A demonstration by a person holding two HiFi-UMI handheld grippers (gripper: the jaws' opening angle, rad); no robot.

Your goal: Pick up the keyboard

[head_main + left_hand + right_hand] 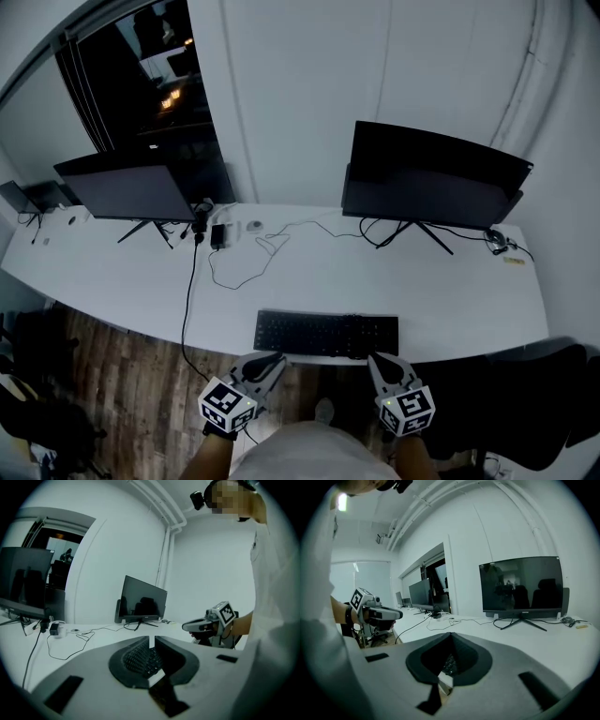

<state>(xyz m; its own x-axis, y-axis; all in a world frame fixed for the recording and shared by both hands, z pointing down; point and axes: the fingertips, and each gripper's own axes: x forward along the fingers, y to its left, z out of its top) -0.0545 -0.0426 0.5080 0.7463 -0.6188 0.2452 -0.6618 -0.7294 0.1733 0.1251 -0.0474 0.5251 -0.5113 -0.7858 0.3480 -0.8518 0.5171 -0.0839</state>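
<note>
Keyboard point(326, 334) hugs front edge of desk point(450, 291).

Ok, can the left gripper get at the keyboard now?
Probably yes: the left gripper sits by the keyboard, at its near left corner, nothing between, though the shut jaws must open first.

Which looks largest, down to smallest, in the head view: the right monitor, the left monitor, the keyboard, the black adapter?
1. right monitor
2. left monitor and keyboard: about alike, so not ranked; the monitor stands farther off and is seen at a slant.
3. black adapter, clearly the smallest.
</note>
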